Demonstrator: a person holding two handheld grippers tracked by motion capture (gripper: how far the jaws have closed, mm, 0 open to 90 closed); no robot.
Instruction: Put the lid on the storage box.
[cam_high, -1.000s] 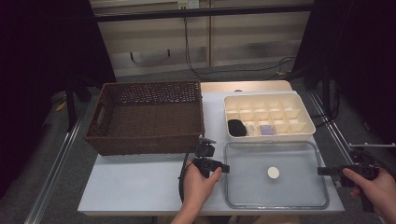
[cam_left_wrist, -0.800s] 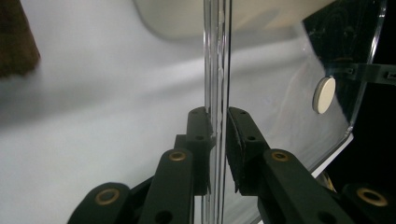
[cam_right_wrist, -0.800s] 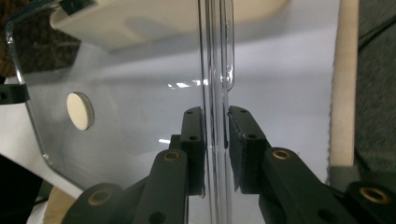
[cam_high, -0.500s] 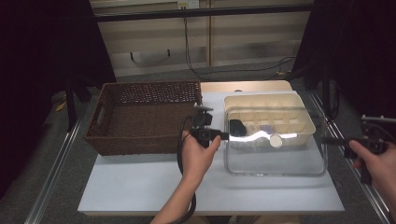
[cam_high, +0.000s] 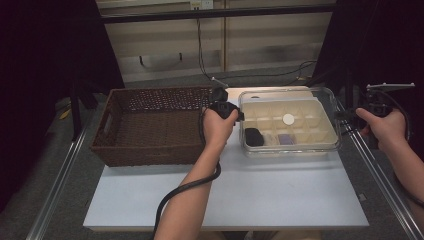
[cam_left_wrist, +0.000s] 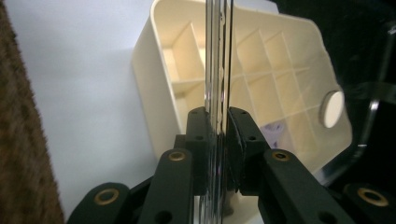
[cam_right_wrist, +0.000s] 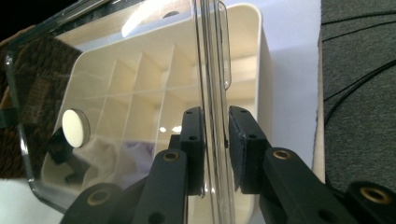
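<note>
A clear plastic lid (cam_high: 327, 146) with a white round disc (cam_high: 288, 119) at its centre hangs level just over the cream compartment box (cam_high: 306, 134). My left gripper (cam_high: 239, 116) is shut on the lid's left rim, and my right gripper (cam_high: 345, 116) is shut on its right rim. In the left gripper view the lid (cam_left_wrist: 217, 65) runs edge-on between the pads of my left gripper (cam_left_wrist: 218, 140), above the box (cam_left_wrist: 159, 107). In the right gripper view my right gripper (cam_right_wrist: 215, 135) pinches the lid (cam_right_wrist: 140, 51) the same way. A black item (cam_high: 253, 136) and a purple item (cam_high: 285, 138) lie in the box's near compartments.
A dark brown wicker basket (cam_high: 150, 150) stands left of the box, close to my left hand. The white table (cam_high: 280, 195) runs bare toward the front edge. Metal rails line both sides, and cables trail behind the table.
Both hands have carried the lid up from the table's front right and away from the person, until it hangs over the cream box. Both grips have stayed on the rims.
</note>
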